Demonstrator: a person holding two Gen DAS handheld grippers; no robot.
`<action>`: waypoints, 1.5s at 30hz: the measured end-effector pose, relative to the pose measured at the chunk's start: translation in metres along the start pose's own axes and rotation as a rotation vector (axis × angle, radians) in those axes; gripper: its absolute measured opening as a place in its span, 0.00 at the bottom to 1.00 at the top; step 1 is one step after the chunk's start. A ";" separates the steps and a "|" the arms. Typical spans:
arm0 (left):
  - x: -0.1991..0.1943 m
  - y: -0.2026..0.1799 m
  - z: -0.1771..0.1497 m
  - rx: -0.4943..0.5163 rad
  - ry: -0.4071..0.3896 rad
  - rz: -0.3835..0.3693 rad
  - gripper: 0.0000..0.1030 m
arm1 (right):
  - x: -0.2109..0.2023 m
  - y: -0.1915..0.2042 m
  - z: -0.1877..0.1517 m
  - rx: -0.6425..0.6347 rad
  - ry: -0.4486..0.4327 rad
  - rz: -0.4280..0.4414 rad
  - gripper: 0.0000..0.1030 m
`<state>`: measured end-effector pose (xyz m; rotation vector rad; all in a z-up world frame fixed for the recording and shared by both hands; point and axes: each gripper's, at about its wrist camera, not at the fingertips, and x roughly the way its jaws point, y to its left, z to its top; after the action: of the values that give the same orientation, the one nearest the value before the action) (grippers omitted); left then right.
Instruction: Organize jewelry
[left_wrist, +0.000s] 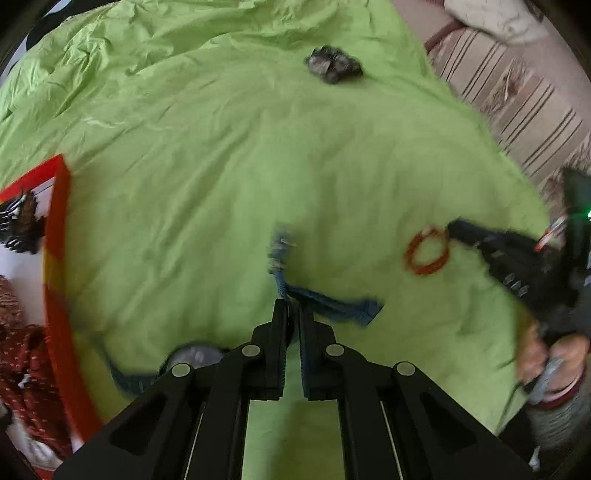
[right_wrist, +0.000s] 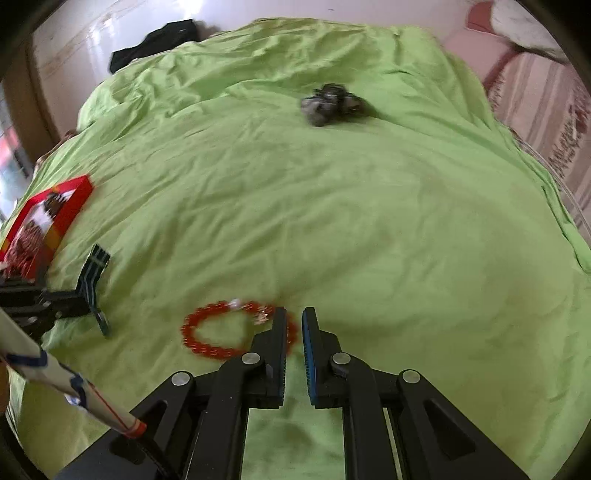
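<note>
**Fingers closed over jewelry on the green bed**

Fingers of the left gripper (left_wrist: 291, 310) stand nearly together, clamped on a blue beaded strand (left_wrist: 325, 301) at their tips. That strand's long axis bends: one part runs up and away from the tips toward a small metal fitting, the other trails off to the right across the green bed sheet (left_wrist: 221, 166).

The right gripper (right_wrist: 294, 319) has its fingers drawn close with only a slim gap, and nothing shows between them. Its left finger overlaps the right edge of a red bead bracelet (right_wrist: 207, 332), which lies flat in a loop on the sheet, its clasp toward the far side.

A red tray (left_wrist: 59, 221) at the left holds other pieces. A dark grey cluster (right_wrist: 328, 103) lies well apart, farther up the bed. No writing is readable.
</note>
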<state>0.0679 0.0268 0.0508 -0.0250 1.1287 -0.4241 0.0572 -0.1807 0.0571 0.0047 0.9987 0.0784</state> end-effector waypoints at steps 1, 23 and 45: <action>-0.003 -0.002 0.003 -0.008 -0.017 0.001 0.06 | 0.001 -0.004 -0.001 0.013 0.004 -0.007 0.16; -0.016 0.009 -0.039 0.160 -0.133 0.223 0.53 | -0.006 -0.003 -0.013 0.033 -0.020 0.170 0.46; -0.004 -0.002 -0.051 0.227 -0.107 0.195 0.36 | 0.008 0.011 -0.019 -0.012 -0.003 0.165 0.12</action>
<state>0.0212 0.0360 0.0330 0.2572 0.9619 -0.3697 0.0453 -0.1698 0.0402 0.0767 0.9932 0.2355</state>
